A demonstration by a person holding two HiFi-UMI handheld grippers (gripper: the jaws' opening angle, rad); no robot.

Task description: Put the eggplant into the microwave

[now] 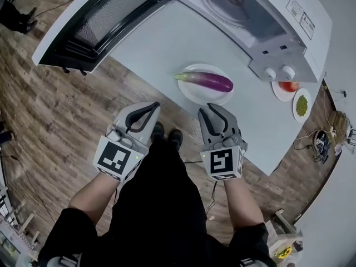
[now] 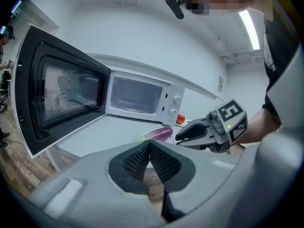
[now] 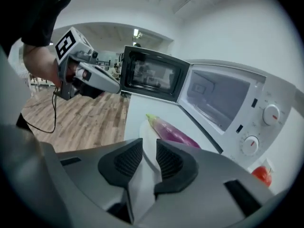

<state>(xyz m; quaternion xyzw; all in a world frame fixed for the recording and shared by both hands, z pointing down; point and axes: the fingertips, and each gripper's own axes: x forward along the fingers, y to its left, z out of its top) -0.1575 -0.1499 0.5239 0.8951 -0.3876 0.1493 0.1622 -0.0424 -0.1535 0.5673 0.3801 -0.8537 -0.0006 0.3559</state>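
Your head cam looks steeply down past the left gripper (image 1: 151, 107) and right gripper (image 1: 209, 109) onto the table (image 1: 158, 43), with the microwave (image 1: 272, 21) at top. Left gripper cam sits low off the table edge and faces the microwave's open front. Right gripper cam is nearer, angled along the table. All three share the eggplant (image 1: 207, 80).

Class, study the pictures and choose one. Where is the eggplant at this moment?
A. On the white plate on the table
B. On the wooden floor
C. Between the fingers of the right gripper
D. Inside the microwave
A: the eggplant lies across the white plate, which rests on the table in front of the open microwave.
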